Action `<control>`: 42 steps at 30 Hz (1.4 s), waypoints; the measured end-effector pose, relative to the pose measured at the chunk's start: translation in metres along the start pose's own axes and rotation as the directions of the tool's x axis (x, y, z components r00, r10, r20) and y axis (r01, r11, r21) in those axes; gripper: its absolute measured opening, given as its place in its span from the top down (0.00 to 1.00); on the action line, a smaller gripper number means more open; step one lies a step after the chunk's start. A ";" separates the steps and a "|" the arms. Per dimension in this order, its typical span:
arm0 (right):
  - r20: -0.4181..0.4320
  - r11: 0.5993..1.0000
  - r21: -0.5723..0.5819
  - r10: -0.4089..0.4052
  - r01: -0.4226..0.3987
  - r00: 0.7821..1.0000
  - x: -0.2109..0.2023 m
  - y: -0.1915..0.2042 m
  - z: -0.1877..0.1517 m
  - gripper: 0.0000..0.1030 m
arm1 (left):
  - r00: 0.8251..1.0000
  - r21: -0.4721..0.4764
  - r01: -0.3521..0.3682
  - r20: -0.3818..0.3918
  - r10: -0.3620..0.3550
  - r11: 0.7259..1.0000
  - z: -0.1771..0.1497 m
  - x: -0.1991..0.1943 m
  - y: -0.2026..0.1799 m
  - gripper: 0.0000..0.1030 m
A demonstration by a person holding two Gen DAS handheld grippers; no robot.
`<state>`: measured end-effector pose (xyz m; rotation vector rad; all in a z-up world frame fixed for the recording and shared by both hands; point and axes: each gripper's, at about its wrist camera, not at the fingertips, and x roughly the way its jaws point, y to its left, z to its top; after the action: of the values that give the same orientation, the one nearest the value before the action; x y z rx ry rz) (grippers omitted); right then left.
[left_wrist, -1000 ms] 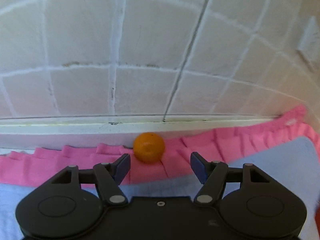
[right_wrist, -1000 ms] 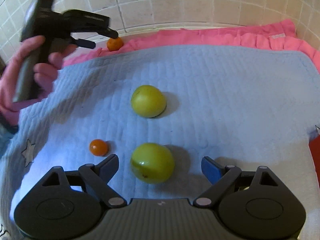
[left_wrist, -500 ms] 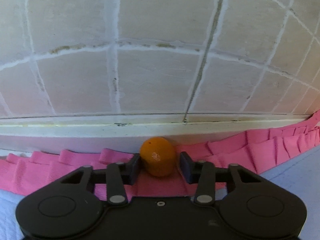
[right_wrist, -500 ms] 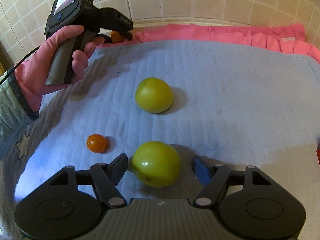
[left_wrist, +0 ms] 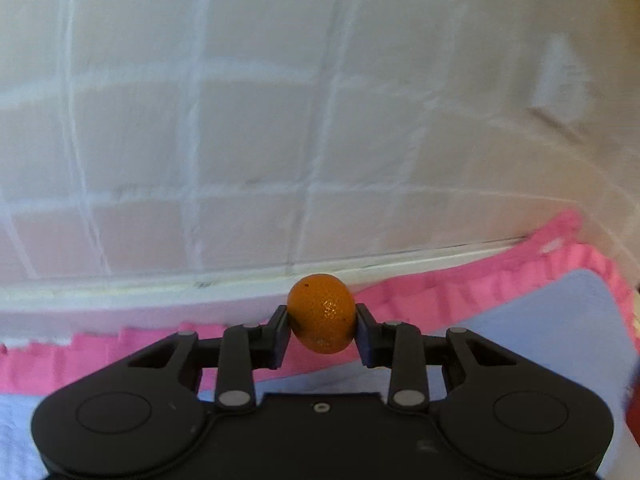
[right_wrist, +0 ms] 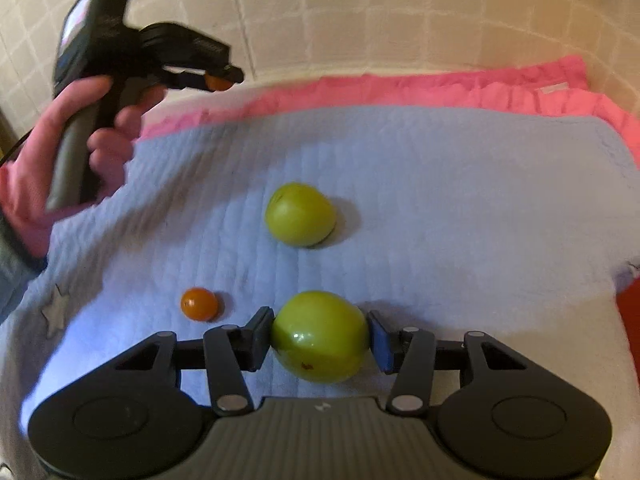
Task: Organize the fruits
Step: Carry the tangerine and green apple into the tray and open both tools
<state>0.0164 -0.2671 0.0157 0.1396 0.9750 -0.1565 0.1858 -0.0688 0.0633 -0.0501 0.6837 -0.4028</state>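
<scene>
My left gripper [left_wrist: 321,330] is shut on a small orange fruit [left_wrist: 322,312] and holds it in the air in front of the tiled wall. The same gripper [right_wrist: 218,80] and its fruit show at the upper left of the right wrist view. My right gripper [right_wrist: 320,338] is shut on a green fruit [right_wrist: 320,336] low over the blue quilted cloth [right_wrist: 440,200]. A second green fruit [right_wrist: 300,214] lies on the cloth farther back. A small orange tomato [right_wrist: 199,304] lies to the left of my right gripper.
A pink ruffled cloth [right_wrist: 440,84] runs along the back under the blue one, against the tiled wall [right_wrist: 360,12]. It also shows in the left wrist view [left_wrist: 460,292]. A red edge [right_wrist: 628,320] shows at the far right.
My left gripper closed on the small orange fruit and lifted it away from the wall base. My right gripper moved forward and closed on the near green fruit.
</scene>
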 end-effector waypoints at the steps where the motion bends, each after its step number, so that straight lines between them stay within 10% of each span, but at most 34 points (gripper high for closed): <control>1: 0.022 1.000 0.010 -0.005 0.005 1.000 -0.009 -0.003 -0.001 0.49 | 1.000 0.023 0.010 0.014 -0.010 1.000 0.002 -0.011 -0.009 0.61; 11: 0.179 0.964 0.230 -0.176 0.132 0.968 -0.106 -0.089 -0.024 0.49 | 0.961 0.249 0.237 0.079 -0.264 0.939 0.020 -0.080 -0.154 0.61; 25: 0.153 0.732 0.614 -0.478 0.295 0.865 -0.204 -0.274 -0.104 0.49 | 0.768 0.448 0.632 -0.250 -0.590 0.633 -0.036 -0.050 -0.428 0.61; 42: 0.006 0.730 0.592 -0.428 0.341 0.904 -0.126 -0.339 -0.108 0.49 | 0.778 0.427 0.613 -0.471 -0.415 0.665 -0.087 0.063 -0.518 0.61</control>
<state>-0.2064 -0.5708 0.0443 0.4832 0.7739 -0.8505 -0.0030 -0.5632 0.0484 0.4095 0.8626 -1.1968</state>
